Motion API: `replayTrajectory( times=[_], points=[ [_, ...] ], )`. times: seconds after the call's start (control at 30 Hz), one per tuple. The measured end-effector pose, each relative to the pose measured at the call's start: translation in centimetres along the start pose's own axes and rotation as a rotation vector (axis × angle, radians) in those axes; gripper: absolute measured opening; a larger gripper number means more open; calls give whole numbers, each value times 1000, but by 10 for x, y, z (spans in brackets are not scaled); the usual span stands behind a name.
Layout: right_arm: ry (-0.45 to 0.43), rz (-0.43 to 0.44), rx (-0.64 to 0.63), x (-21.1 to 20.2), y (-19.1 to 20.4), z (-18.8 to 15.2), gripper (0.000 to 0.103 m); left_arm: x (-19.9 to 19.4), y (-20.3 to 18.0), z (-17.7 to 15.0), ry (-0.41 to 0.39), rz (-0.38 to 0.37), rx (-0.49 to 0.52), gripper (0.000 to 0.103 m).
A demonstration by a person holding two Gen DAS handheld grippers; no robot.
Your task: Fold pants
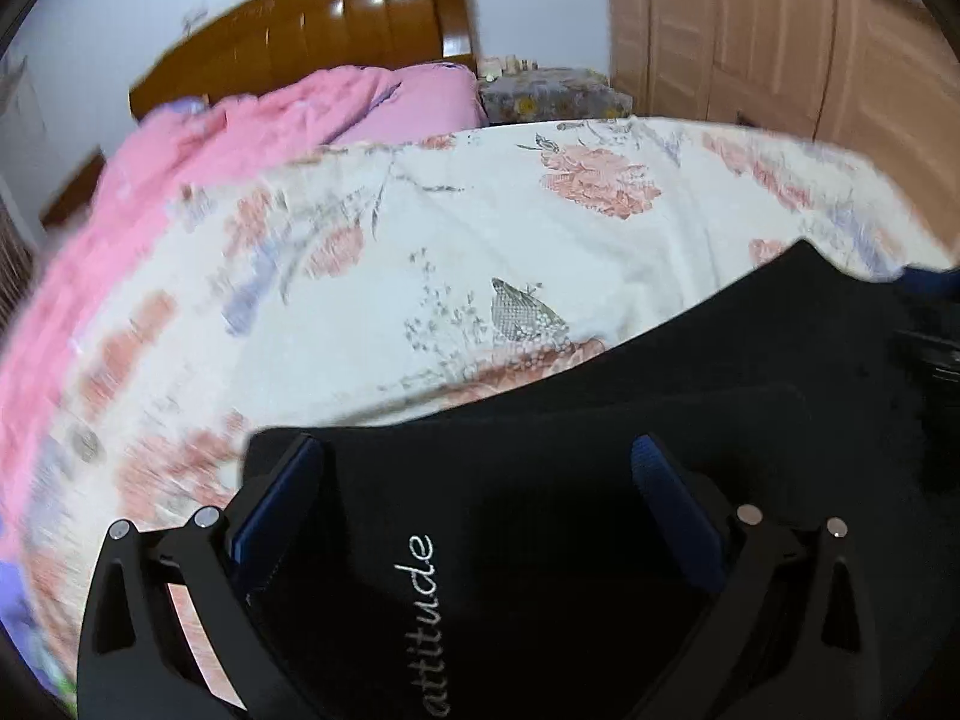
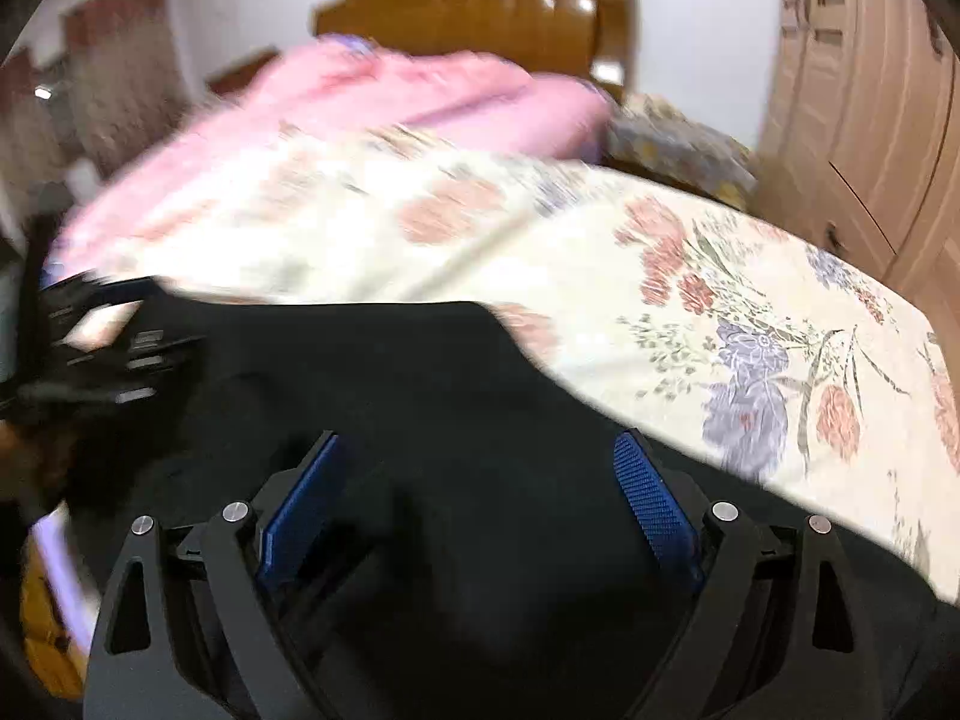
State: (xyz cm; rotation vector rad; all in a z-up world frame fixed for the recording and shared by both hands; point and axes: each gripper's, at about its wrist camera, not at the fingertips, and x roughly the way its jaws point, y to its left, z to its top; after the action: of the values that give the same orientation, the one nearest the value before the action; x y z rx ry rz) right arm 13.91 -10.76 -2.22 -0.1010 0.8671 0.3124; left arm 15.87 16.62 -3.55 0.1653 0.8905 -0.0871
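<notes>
Pants (image 1: 600, 480): black, lying partly folded on the floral sheet (image 1: 540, 252); left gripper (image 1: 474, 468) and right gripper (image 2: 480, 462) both hovering spread, pinching nothing; step, likely: between folds; next: closing on an edge.

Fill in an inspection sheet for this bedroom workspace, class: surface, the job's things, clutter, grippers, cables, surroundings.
Surface: floral bedsheet covering the bed.
Job's things: black pants lying on the sheet, white "attitude" lettering showing.
Clutter: pink quilt bunched near the headboard.
Grippers: left gripper open above the pants; right gripper open above the pants; neither holds fabric.
Cables: nothing seen.
Surroundings: wooden headboard, wardrobe doors, a patterned cloth-covered stand beside the bed.
</notes>
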Motion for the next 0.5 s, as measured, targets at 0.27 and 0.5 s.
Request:
replayTrajectory(
  times=[0.27, 0.5],
  points=[
    [42, -44, 125, 36, -21, 4, 92, -1, -3, -6, -35, 22, 8, 102],
    [-49, -19, 66, -25, -7, -10, 92, -10, -2, -8, -44, 30, -1, 101]
  ],
)
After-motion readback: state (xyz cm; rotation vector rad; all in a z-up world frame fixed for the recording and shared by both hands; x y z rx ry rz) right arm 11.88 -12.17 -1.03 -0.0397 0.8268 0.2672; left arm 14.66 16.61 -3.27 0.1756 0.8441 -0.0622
